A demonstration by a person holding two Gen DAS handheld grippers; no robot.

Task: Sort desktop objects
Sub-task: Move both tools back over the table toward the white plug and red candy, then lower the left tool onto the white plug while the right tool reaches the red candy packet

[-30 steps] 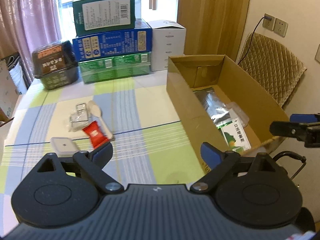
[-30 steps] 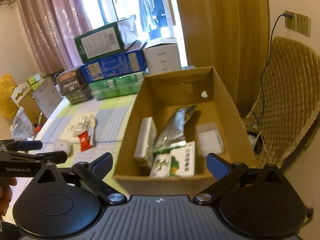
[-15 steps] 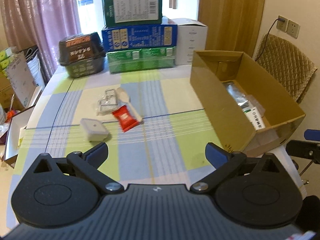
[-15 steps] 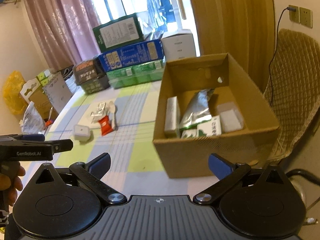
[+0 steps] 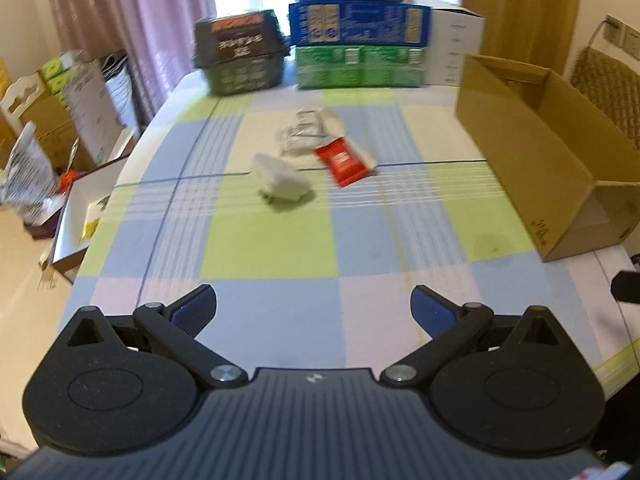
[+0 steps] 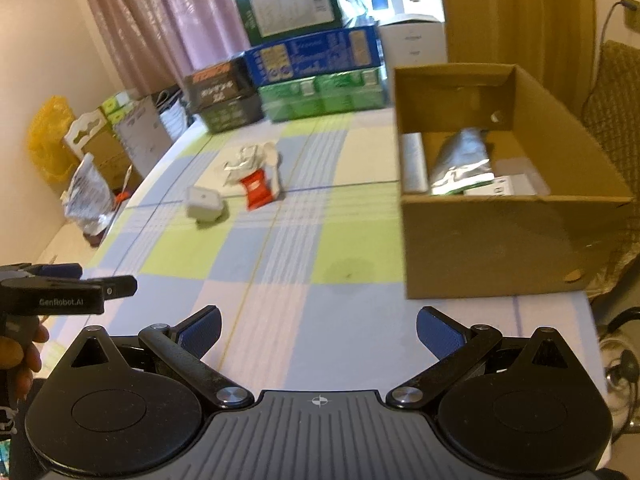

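Observation:
On the checked tablecloth lie a red packet (image 5: 342,160) (image 6: 257,189), a small white box (image 5: 281,181) (image 6: 204,202), a clear plastic wrapper (image 5: 298,140) (image 6: 240,160) and a white spoon (image 5: 348,138) (image 6: 273,168). An open cardboard box (image 5: 532,152) (image 6: 508,232) stands at the right, with a silver pouch (image 6: 462,160) and white packs inside. My left gripper (image 5: 314,310) hangs open over the table's near edge, well short of the items. My right gripper (image 6: 318,330) is open too, low before the cardboard box, holding nothing.
Stacked green, blue and white cartons (image 5: 360,44) and a dark container (image 5: 240,56) line the table's far edge. Boxes and bags (image 5: 48,128) crowd the floor at the left. A quilted chair (image 6: 616,92) stands right of the cardboard box. A hand (image 6: 18,356) holds the left gripper.
Both grippers have drawn back toward the table's near edge and lower, so the items and the cardboard box look farther off. Both stayed open with nothing in them.

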